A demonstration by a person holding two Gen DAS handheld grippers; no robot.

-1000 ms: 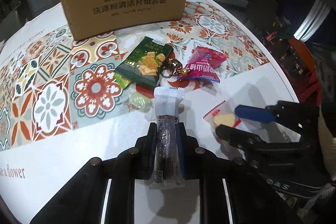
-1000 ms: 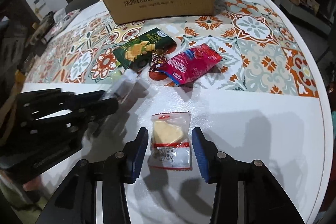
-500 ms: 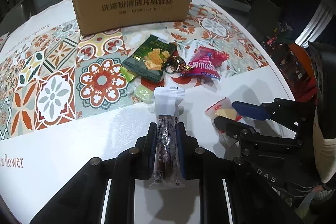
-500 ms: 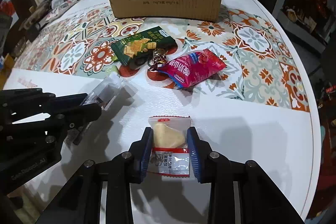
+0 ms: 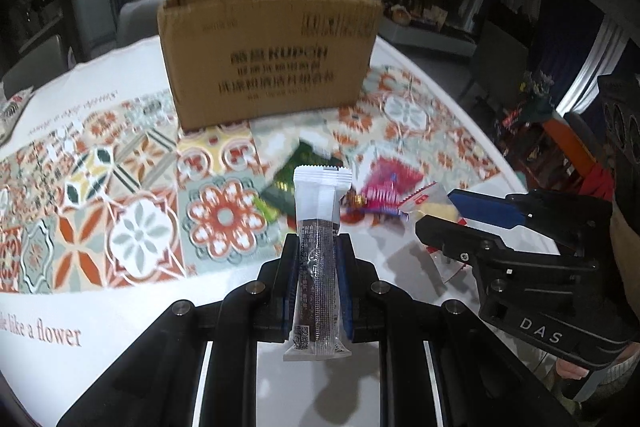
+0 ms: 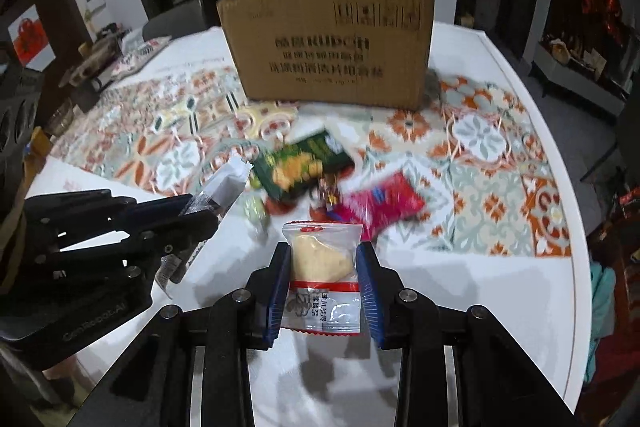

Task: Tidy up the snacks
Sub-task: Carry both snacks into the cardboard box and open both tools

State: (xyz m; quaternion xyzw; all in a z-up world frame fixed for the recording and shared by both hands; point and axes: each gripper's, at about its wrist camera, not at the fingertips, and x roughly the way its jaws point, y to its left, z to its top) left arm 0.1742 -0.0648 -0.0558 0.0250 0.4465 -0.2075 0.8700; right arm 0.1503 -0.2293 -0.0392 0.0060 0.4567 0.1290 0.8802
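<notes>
My left gripper point(image 5: 318, 247) is shut on a long snack bar point(image 5: 320, 227) in a white and clear wrapper, held above the table. My right gripper point(image 6: 323, 253) is shut on a clear packet with a yellow pastry point(image 6: 322, 259) and a red stripe, also lifted. Each gripper shows in the other's view: the right gripper point(image 5: 436, 211), the left gripper point(image 6: 200, 213). On the tiled cloth lie a green cracker packet point(image 6: 302, 165), a pink packet point(image 6: 380, 203), a small foil candy point(image 6: 328, 193) and a pale green candy point(image 6: 254, 209). An open cardboard box point(image 6: 332, 39) stands behind them.
The round white table point(image 6: 500, 287) has a patterned tile cloth point(image 5: 132, 187) across its middle. Its edge curves close on the right. Small items lie at the far left of the table point(image 6: 120, 55). Dark furniture stands beyond.
The right gripper shut on the pastry packet and lifted it. Both grippers have risen and tilted up towards the cardboard box, carrying their snacks.
</notes>
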